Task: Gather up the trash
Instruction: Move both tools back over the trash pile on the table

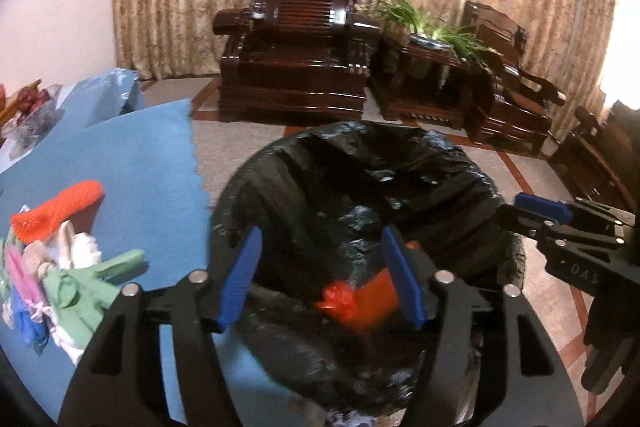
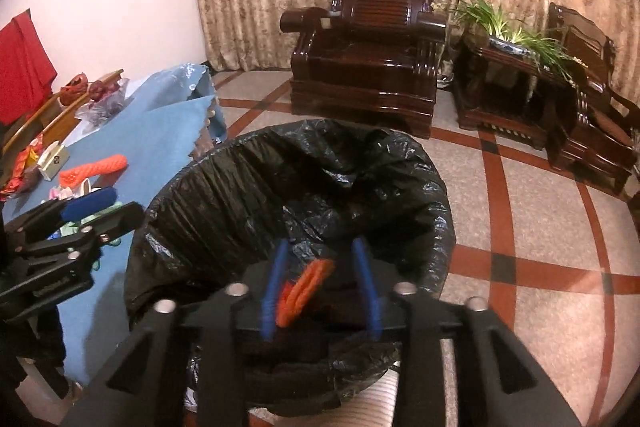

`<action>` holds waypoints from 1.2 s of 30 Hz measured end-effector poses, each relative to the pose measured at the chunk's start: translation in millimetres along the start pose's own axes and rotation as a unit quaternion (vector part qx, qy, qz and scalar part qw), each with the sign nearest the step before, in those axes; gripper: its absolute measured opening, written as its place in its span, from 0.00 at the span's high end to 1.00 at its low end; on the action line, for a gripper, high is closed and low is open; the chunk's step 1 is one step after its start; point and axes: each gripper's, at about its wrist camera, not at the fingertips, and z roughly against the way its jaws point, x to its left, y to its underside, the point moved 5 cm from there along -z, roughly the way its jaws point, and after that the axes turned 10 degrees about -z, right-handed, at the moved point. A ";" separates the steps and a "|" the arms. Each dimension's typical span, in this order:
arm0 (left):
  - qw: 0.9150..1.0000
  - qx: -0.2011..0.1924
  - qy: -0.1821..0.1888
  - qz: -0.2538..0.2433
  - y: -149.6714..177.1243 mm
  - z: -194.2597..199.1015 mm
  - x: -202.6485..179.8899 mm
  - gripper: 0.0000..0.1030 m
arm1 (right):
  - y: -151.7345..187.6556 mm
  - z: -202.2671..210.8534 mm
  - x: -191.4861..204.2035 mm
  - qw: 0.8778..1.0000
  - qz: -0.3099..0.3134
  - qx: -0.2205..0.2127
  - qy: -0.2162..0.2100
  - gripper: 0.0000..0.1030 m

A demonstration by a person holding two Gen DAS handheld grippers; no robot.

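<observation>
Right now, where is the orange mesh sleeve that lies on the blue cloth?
In the left wrist view the orange sleeve lies at far left on the blue cloth, just behind the trash pile, left of the bin.

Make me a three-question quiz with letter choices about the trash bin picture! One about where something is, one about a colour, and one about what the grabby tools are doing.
1. Where is the orange foam net sleeve that is not in the bin?
A. on the blue tablecloth
B. on the dark armchair
C. on the tiled floor

2. What colour is the plastic liner bag in the round trash bin?
A. white
B. black
C. green

3. What is the right tool doing?
A. squeezing the bag's rim
B. gripping a plant
C. open over the bin, orange trash between its blue fingers

Answers:
1. A: it lies on the blue tablecloth beside a pile of pastel scraps.
2. B: the crinkled liner is shiny black.
3. C: its blue fingers stand apart above the bin, with the orange piece between them; the left tool is open too.
</observation>
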 end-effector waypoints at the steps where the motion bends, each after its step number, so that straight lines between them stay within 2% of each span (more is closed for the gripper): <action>1: 1.000 -0.002 -0.007 0.003 1.4 2.9 3.7 0.33 | -0.1 0.8 1.6 1.000 0.001 -0.003 0.000 0.41; 3: 1.000 -0.008 -0.029 0.009 5.2 12.4 15.8 0.22 | -0.8 3.9 7.5 1.000 0.002 -0.013 -0.004 0.28; 4: 0.999 -0.010 -0.041 0.012 9.1 18.4 23.1 0.19 | -1.1 5.3 11.9 1.000 0.005 -0.018 -0.006 0.16; 6: 0.998 -0.013 -0.061 0.019 18.5 34.2 41.5 0.11 | -3.3 6.8 19.8 1.000 0.008 -0.028 -0.011 0.05; 12: 0.990 -0.011 -0.130 0.059 43.9 74.9 101.4 0.09 | -6.9 8.4 65.5 0.997 0.024 -0.045 -0.057 0.06; 19: 0.975 -0.007 -0.200 0.094 75.0 117.5 161.5 0.09 | -1.3 0.8 147.0 0.989 0.070 -0.042 -0.126 0.06; 26: 0.961 -0.002 -0.245 0.129 103.7 143.7 210.6 0.09 | 10.9 -14.6 216.6 0.977 0.121 -0.034 -0.174 0.06; 31: 0.953 0.005 -0.268 0.141 118.0 145.2 235.1 0.09 | 20.6 -31.7 251.7 0.971 0.141 -0.021 -0.193 0.07; 36: 0.949 0.018 -0.276 0.150 132.4 140.5 252.4 0.09 | 34.5 -47.8 281.1 0.964 0.159 0.003 -0.211 0.18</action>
